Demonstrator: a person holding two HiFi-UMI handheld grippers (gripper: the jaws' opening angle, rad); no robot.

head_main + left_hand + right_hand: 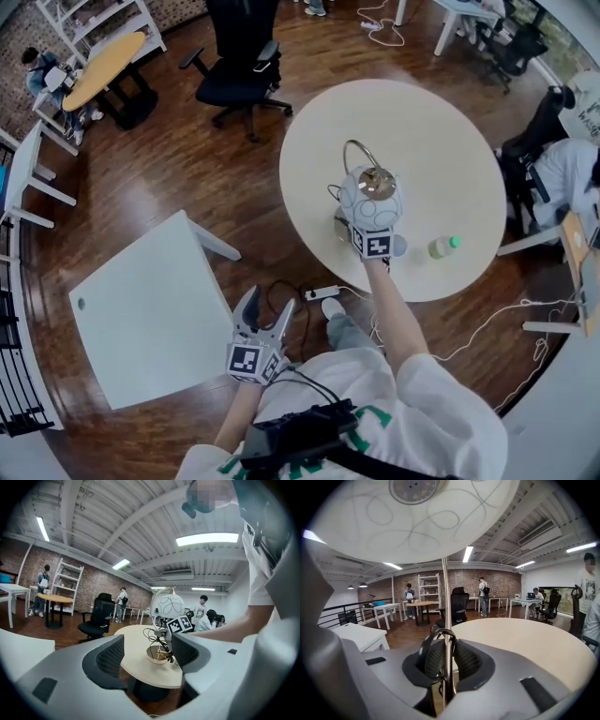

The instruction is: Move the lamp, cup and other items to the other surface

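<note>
A lamp with a white globe shade [368, 195] and a brass arc stands on the round cream table [441, 141]. My right gripper [372, 239] reaches in at its near side. In the right gripper view the jaws [446, 656] are shut on the lamp's thin metal stem [444, 597], with the shade [417, 517] overhead and a black cable loop [425, 644] beside the pads. My left gripper [267, 305] hangs open over the floor with nothing in it. In its own view the left gripper [147, 653] frames the lamp [169, 607] and its brass base [157, 654]. A grey cup [399, 246] sits beside the lamp.
A green-capped bottle [442, 247] stands near the round table's front right edge. A white square table [141, 314] is at the lower left. A power strip [321, 292] and cables lie on the wooden floor between the tables. A black office chair [234, 80] stands behind.
</note>
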